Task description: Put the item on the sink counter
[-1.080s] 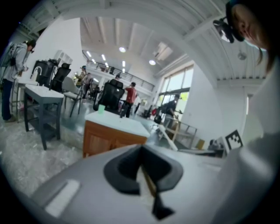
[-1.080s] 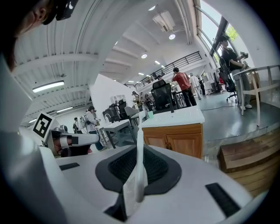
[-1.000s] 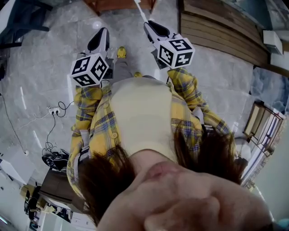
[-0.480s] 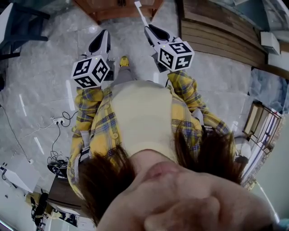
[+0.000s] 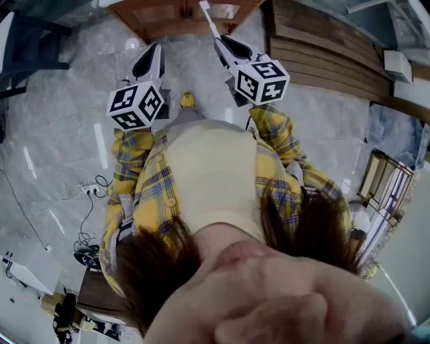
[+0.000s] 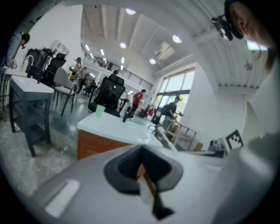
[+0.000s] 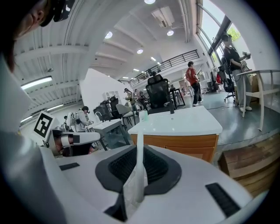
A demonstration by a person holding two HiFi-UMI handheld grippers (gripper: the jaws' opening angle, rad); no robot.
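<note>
The sink counter (image 5: 180, 12) is a wooden cabinet at the top edge of the head view, just ahead of both grippers. Its white top (image 7: 177, 123) carries a faucet (image 7: 171, 106) and a pale green cup (image 6: 99, 110). My right gripper (image 5: 227, 44) is shut on a thin white stick (image 7: 139, 162) in a clear wrapper; the stick rises upright from the jaws toward the counter. My left gripper (image 5: 149, 59) is held level beside it, jaws together, and I see no item in it (image 6: 142, 175). Both are in the air above the marble floor.
A power strip and cables (image 5: 91, 191) lie on the floor at left. A wooden platform (image 5: 322, 59) and a metal rack (image 5: 386, 188) stand at right. A grey desk (image 6: 26, 87) and black office chairs (image 6: 109, 94) stand left of the counter, with people further back.
The person has stepped forward: the wooden cabinet shows more at the top of the head view and the floor cables slid down. Both grippers keep their pose and their grip.
</note>
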